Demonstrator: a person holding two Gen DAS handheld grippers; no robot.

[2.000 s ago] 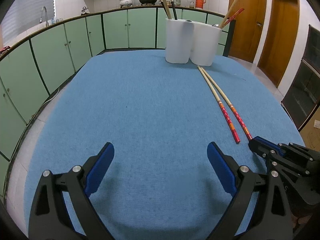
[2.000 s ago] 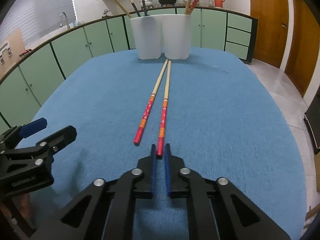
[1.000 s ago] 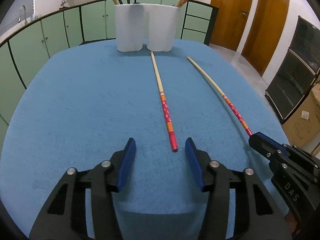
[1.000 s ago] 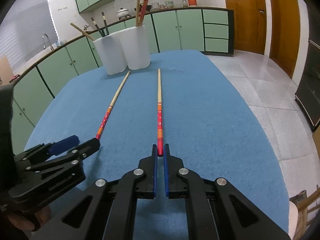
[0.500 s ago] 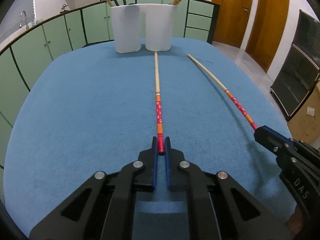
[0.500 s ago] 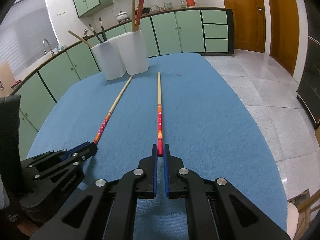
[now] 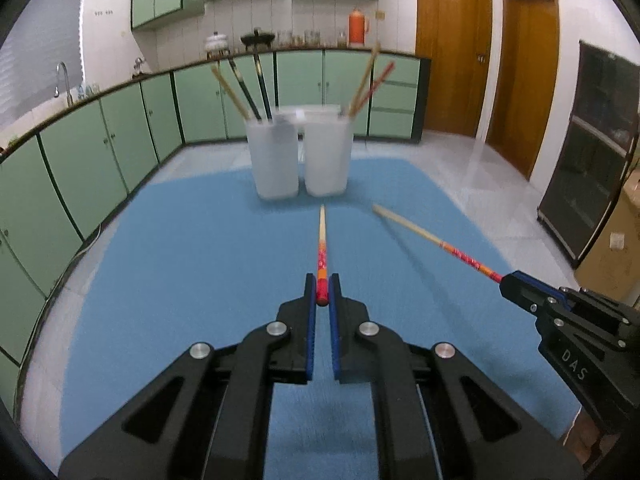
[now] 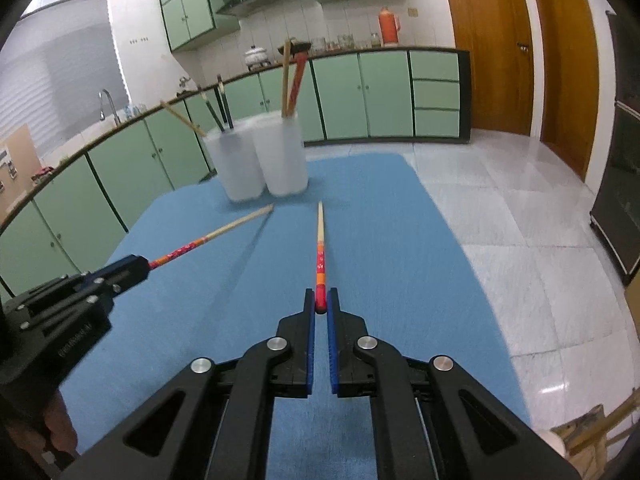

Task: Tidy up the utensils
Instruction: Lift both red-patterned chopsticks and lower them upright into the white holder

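Note:
My left gripper (image 7: 321, 288) is shut on the red end of a chopstick (image 7: 321, 248) and holds it lifted, tip towards two white holders (image 7: 300, 160). My right gripper (image 8: 320, 300) is shut on the red end of a second chopstick (image 8: 319, 240), also lifted above the blue table (image 8: 380, 220). The right gripper shows in the left wrist view (image 7: 516, 284) with its chopstick (image 7: 432, 240). The left gripper shows in the right wrist view (image 8: 132, 268) with its chopstick (image 8: 216, 236). The holders (image 8: 264, 160) stand at the table's far edge with several chopsticks upright inside.
Green kitchen cabinets (image 7: 100, 140) run along the left and back behind the table. Wooden doors (image 7: 480, 52) are at the right. A dark cabinet (image 7: 592, 152) and a tiled floor (image 8: 520, 208) lie to the right of the table.
Both grippers have risen with their chopsticks, lifting them off the table. The left gripper closed on its chopstick about half a second ago. The holders now appear lower and farther in view.

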